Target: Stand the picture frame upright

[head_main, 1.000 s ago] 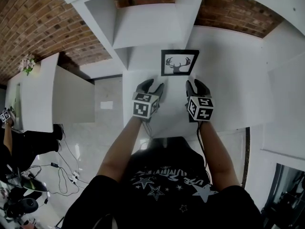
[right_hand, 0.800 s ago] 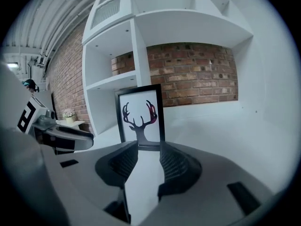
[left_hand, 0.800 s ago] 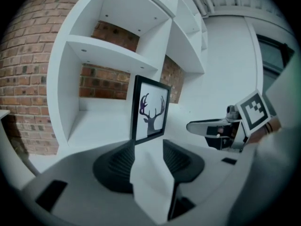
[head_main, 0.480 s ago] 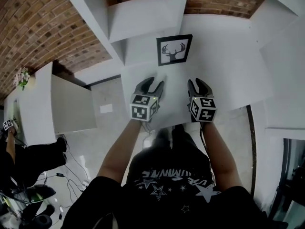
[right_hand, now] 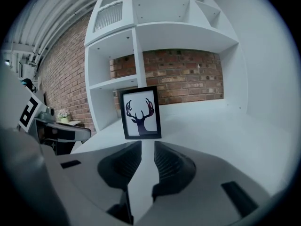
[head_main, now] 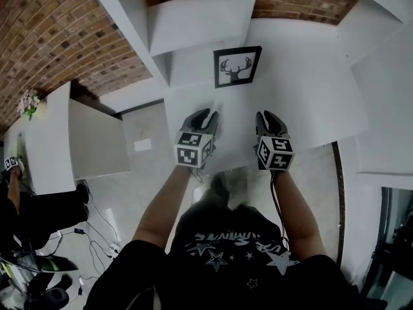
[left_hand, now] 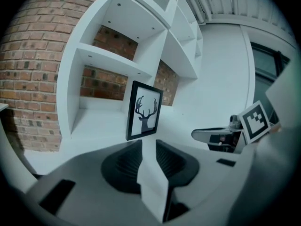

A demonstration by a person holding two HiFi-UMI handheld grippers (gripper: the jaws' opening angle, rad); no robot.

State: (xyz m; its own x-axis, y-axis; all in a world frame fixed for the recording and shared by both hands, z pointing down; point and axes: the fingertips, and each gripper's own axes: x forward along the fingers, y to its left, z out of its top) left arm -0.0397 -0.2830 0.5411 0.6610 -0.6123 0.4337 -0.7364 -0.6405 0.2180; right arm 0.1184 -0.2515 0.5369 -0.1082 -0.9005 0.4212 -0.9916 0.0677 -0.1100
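Risk: black rectangular deer-print picture frame (head_main: 237,67) stands upright on white desk (head_main: 310,95); left gripper (head_main: 205,115) & right gripper (head_main: 268,117), jaws closing on nothing, could knock it flat w/ a careless reach.

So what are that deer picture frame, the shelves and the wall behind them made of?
Picture frame: thin black matte border, likely painted wood or plastic. I cannot tell whether glass covers the print.
Shelves: smooth matte white boards, probably painted or laminated wood.
Wall: bare red brick with pale mortar lines.
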